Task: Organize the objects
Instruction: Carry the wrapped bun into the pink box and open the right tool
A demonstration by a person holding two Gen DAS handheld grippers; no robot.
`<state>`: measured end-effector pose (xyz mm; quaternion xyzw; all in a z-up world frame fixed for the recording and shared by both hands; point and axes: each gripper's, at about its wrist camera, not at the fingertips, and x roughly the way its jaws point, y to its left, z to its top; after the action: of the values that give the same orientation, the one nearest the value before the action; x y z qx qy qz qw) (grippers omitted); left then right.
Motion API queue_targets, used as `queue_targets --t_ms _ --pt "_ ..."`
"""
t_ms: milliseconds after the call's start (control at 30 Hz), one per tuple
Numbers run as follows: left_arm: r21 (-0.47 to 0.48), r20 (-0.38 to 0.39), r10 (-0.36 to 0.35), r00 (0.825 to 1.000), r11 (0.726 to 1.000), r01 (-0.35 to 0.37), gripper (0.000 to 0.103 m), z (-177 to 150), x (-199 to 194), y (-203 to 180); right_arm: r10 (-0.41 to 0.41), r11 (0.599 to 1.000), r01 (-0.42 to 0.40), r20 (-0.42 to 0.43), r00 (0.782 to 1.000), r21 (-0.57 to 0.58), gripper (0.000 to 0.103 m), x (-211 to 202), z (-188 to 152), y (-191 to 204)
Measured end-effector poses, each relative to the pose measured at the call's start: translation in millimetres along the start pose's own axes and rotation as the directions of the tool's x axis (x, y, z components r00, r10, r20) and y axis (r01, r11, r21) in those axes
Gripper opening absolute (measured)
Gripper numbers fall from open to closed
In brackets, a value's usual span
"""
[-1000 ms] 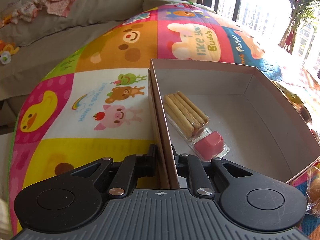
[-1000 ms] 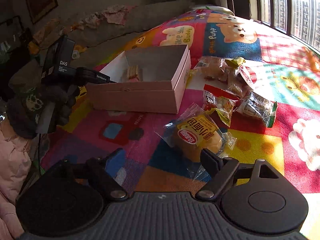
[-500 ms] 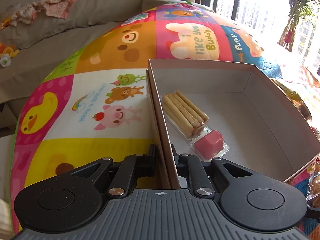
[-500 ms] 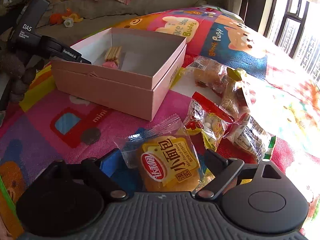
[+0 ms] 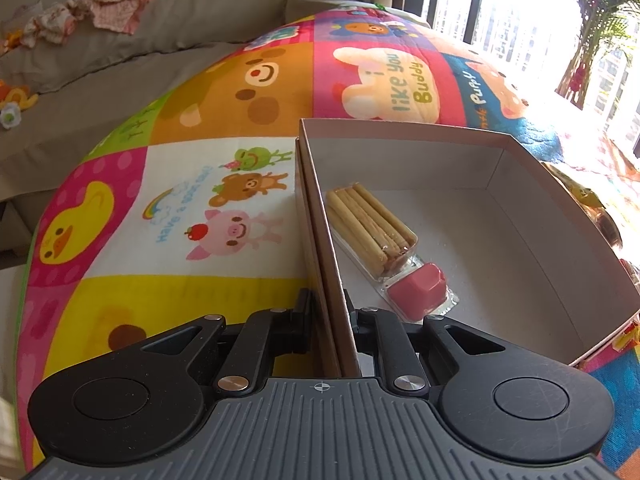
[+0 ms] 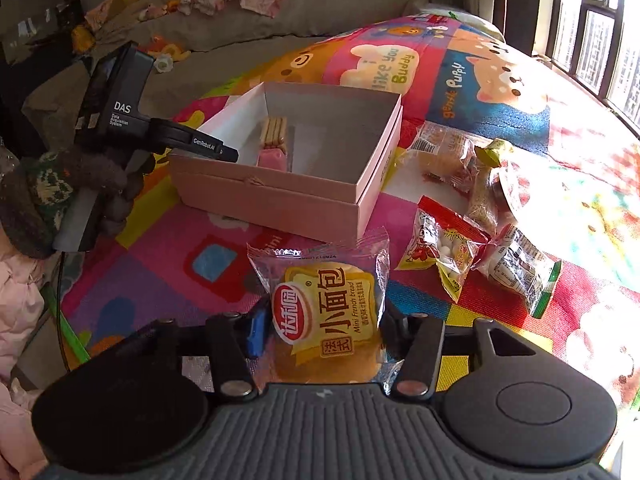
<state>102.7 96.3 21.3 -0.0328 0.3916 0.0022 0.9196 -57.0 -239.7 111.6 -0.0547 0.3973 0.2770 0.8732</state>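
Far left we see a grey sofa strewn with clothes | far right dark-framed windows, sunlight flooding in | underfoot a cartoon play mat

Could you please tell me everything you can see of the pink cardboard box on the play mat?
The pink cardboard box is a shallow rectangular box, open at the top, pale inside, apparently nested in its lid. It sits flat on the colourful play mat. The left gripper is shut on one side wall. Inside, near that wall, lies a clear pack of biscuit sticks with a pink dip cup; the rest of its floor is bare. Wrapped snacks lie outside it, beyond the opposite side.
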Motion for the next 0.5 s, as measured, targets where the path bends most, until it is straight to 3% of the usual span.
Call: queue_targets --t_ms 167,300,400,433,500 --pt "-0.01 0.0 -0.009 1.0 1.0 0.009 0.015 0.7 1.0 1.6 0.078 0.995 -0.082 0.07 0.994 0.058 0.053 -21.4 44.9 7.7" --pt "-0.021 -0.003 -0.016 1.0 1.0 0.016 0.015 1.0 1.5 2.9 0.128 0.985 -0.146 0.171 0.977 0.094 0.053 -28.6 100.1 13.6" --pt "-0.025 -0.004 -0.021 1.0 0.999 0.021 0.015 1.0 1.2 3.6 0.072 0.986 -0.106 0.251 0.965 0.125 0.056 -14.1 134.8 19.9" --pt "-0.027 -0.004 -0.024 1.0 0.999 0.024 0.015 0.8 1.0 3.9 0.069 0.986 -0.105 0.256 0.964 0.131 0.069 -5.3 141.2 21.1" --pt "-0.025 -0.004 -0.028 1.0 0.999 0.028 0.016 0.6 1.0 4.3 0.062 0.982 -0.101 0.232 0.971 0.161 0.08 14.0 148.5 21.7"
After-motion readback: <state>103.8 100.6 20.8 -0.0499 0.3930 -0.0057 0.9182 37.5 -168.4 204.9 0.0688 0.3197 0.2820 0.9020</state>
